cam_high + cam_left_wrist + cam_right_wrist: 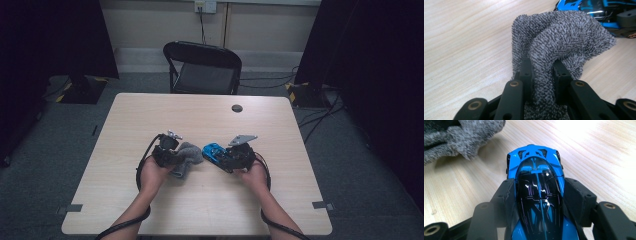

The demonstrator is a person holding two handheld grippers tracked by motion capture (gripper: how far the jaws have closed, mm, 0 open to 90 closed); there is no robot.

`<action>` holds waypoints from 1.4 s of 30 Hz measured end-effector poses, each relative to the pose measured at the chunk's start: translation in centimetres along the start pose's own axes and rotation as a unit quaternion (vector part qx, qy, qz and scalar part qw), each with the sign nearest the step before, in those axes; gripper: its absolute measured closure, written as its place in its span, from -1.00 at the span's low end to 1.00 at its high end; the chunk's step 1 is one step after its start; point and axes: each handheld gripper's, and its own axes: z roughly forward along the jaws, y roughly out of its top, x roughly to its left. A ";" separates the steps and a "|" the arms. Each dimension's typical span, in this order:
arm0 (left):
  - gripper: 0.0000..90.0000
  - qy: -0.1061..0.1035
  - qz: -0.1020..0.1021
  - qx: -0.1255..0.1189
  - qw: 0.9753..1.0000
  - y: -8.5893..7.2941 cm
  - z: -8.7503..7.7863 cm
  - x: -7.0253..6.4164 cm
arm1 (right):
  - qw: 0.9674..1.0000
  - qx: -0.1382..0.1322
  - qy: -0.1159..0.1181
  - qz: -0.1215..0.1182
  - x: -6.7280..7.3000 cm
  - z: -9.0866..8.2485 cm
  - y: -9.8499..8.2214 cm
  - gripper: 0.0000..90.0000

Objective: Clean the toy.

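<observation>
**High view: cloth and toy car held side by side at bench centre**

Left tongs (176,154) are clamped on a grey terry cloth (559,40), a bunched fold pinched between the pads. Right tongs (226,161) grip a blue toy car (536,195) across its flanks, nose toward 12 o'clock in the right gripper view. Cloth lies at 9 o'clock of the car, just beside it.

Judgement: cloth is soft, light and floppy; hold it by a thick fold. Car is rigid and glossy, likely slippery; grip mid-body. No legible writing.

Right tongs (537,197) clamp a blue toy car (536,182), grey cloth (456,137) nearby.
</observation>
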 end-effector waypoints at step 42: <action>0.64 -0.126 0.158 0.028 0.979 -0.7 2.7 -13.4 | 1.000 0.006 0.001 0.001 0.0 0.0 0.1 -0.04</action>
